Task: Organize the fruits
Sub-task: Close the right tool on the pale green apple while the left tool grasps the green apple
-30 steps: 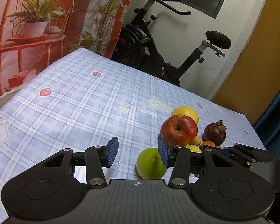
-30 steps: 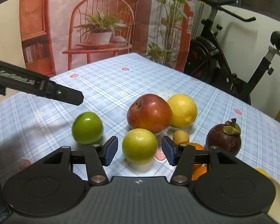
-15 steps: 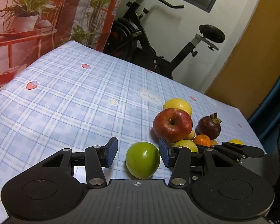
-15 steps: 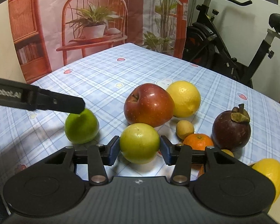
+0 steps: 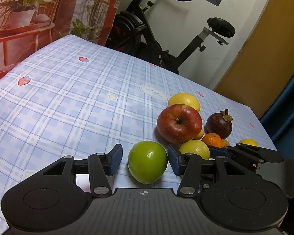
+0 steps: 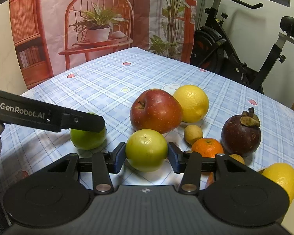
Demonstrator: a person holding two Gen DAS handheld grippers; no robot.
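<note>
Angling downward, right hand-held gripper (image 6: pixel 146 157) pinches yellow-green fruit (image 6: pixel 146 150); left hand-held gripper (image 5: pixel 144 159) spreads around green fruit (image 5: pixel 147 161).

Black ribbed left gripper (image 5: pixel 144 159), blue pads (image 5: pixel 115 159), silver screws, seemingly "GenRobot.AI" lettering.

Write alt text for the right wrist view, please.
The right gripper has its fingers closed on a yellow-green fruit on a blue plaid tablecloth. Behind it sit a red apple, a lemon, a mangosteen and a tangerine; the left gripper's finger crosses a green fruit.
</note>
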